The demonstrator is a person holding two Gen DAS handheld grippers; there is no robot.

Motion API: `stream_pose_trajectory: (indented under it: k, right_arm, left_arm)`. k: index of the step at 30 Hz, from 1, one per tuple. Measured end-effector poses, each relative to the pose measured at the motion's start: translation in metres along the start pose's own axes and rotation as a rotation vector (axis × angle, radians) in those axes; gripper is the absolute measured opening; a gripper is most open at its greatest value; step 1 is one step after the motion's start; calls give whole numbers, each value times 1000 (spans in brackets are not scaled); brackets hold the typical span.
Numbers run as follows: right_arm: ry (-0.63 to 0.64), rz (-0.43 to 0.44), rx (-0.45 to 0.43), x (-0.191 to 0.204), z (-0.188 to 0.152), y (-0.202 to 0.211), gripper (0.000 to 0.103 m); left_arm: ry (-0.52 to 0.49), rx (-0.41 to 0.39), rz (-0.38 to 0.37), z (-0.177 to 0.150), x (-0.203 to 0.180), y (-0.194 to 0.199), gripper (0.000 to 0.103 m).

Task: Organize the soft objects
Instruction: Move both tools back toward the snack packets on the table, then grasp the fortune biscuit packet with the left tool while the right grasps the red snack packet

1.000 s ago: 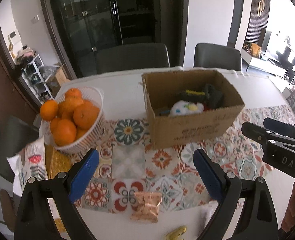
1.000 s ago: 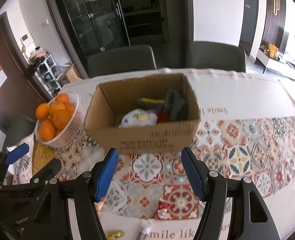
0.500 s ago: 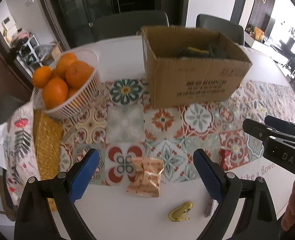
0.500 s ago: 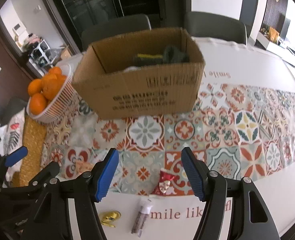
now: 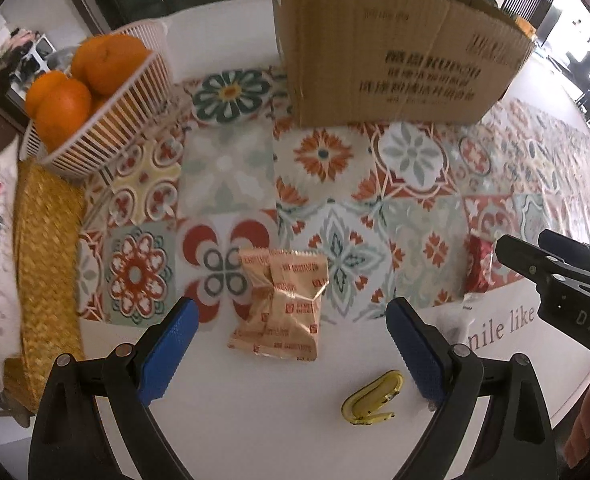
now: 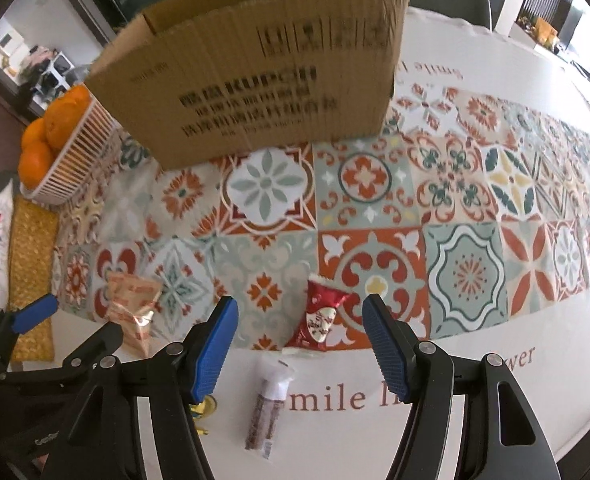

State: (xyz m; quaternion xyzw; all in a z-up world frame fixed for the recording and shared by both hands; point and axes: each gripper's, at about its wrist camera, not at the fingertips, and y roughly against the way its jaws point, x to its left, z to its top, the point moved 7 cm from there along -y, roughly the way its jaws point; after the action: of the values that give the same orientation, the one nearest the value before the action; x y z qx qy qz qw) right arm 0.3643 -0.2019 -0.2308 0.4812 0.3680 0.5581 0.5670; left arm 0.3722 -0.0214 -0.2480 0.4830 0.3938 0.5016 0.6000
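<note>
A cardboard box (image 5: 395, 48) stands at the back of the patterned table runner; it also shows in the right wrist view (image 6: 263, 76), its inside hidden from here. My left gripper (image 5: 291, 344) is open, low over the table, with two orange snack packets (image 5: 283, 304) between its fingers. My right gripper (image 6: 299, 340) is open, with a red snack packet (image 6: 321, 320) between its fingers. A long brown-and-white packet (image 6: 269, 404) lies just in front of it. A small yellow clip-like item (image 5: 373, 398) lies near the left gripper's right finger.
A white basket of oranges (image 5: 107, 116) stands at the left on a woven yellow mat (image 5: 47, 256). The runner (image 6: 455, 208) stretches right across the white tablecloth. The right gripper's arm (image 5: 563, 284) shows at the right edge of the left wrist view.
Both grippers have dropped down and closer to the table. The box's contents have gone out of sight behind its front wall. The snack packets now lie between the open fingers.
</note>
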Motion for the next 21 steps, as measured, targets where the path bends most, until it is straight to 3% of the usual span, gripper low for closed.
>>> stream_pose_trajectory:
  k: [15,21]
  right_arm:
    - [-51,-44,130,-13,-24,-50,64]
    - [-54,-60,151,-10,-30,-63,59]
  left_arm:
    - [18,109,7,-17,2,-48,93]
    - [43,123,1,-18,6,-60,84]
